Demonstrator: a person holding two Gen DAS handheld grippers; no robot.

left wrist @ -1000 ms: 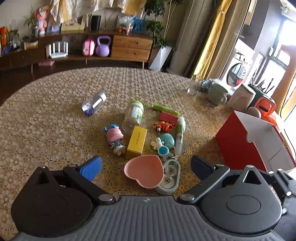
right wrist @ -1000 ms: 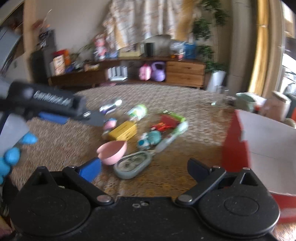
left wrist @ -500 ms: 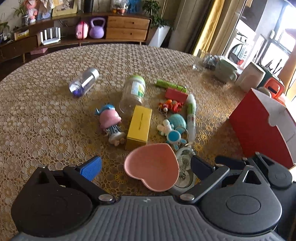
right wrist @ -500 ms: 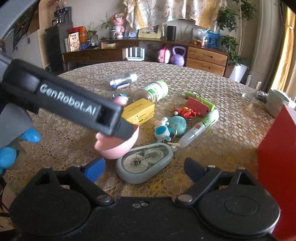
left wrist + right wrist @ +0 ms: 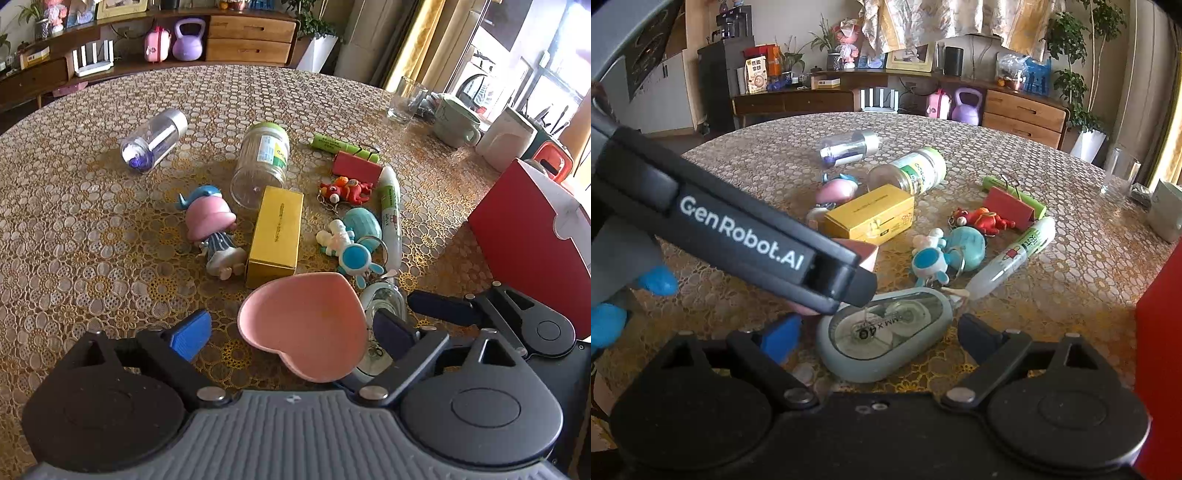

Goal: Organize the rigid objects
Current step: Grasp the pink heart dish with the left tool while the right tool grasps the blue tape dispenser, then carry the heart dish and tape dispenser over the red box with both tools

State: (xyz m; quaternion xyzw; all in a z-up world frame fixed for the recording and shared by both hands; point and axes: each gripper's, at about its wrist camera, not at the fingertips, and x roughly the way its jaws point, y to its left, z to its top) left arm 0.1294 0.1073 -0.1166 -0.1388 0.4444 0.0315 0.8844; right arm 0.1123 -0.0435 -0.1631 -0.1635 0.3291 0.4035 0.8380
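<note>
On the lace-covered surface (image 5: 92,229), the left gripper (image 5: 295,332) straddles the pink heart dish (image 5: 306,325), jaws apart (just narrowing, not touching it); the right gripper (image 5: 879,336), jaws spread, brackets the tape dispenser (image 5: 882,332).

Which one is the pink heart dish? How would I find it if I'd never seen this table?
Start at the round table with the lacy golden cloth and find the toy pile in its middle. At the near end of the pile, just in front of the yellow box, lies the heart dish. It is the only heart-shaped thing, plain pink and empty.
</note>
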